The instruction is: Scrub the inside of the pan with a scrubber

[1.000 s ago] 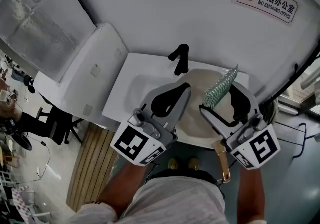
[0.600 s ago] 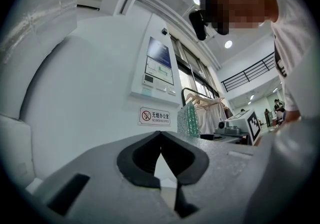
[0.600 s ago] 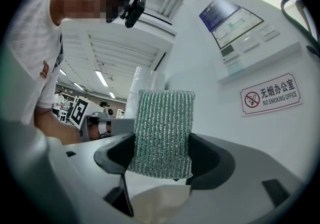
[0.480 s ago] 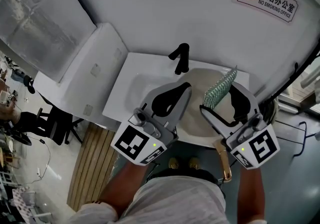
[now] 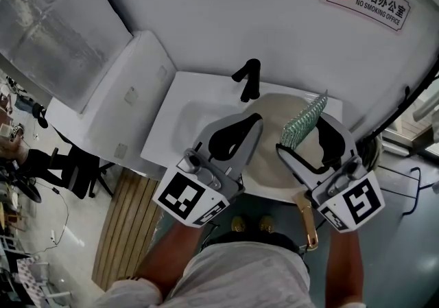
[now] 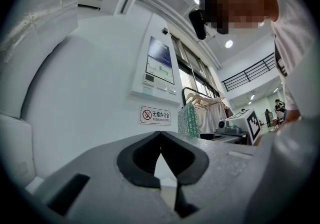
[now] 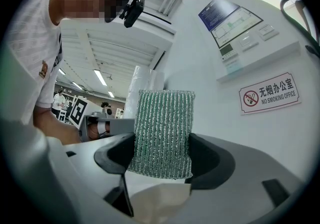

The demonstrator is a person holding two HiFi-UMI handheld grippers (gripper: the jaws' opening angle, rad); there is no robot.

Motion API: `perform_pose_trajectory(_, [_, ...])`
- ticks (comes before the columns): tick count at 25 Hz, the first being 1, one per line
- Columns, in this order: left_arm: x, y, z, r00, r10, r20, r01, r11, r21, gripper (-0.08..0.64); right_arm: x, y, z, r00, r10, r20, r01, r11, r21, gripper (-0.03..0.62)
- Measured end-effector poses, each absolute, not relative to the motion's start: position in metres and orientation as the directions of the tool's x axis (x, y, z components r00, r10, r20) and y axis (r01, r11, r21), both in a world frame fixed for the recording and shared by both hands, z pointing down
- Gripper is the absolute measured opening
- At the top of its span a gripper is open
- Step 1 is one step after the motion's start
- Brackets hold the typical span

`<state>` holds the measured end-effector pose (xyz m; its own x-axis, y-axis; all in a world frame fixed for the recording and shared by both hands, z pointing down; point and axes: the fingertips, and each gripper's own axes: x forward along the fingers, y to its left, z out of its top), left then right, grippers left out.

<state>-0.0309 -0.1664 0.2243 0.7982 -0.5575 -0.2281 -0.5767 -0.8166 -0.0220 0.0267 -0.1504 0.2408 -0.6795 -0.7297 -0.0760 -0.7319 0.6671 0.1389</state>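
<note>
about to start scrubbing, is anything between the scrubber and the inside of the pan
Nothing visible does. The scrubber, clamped in the right hand-held gripper, is held over the pan in the sink, and the pan's bare inside shows beside it. The left hand-held gripper, shut and empty, sits off to the left.

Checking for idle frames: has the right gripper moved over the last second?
No. The right gripper holds its place against the faucet, scrubber clamped.

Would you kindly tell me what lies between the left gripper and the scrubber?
Only the pan's bare cream inside shows there, in the head view.
</note>
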Motion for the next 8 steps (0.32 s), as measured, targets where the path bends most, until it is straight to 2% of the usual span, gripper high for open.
perform_pose_trajectory(8, [-0.0295,-0.1676,0.2251,0.799,-0.56,-0.219,-0.577,-0.817,-0.015,0.015,0.0298,-0.1525,0.2406,-0.676,-0.733,-0.077,-0.736,0.664,0.133,0.344])
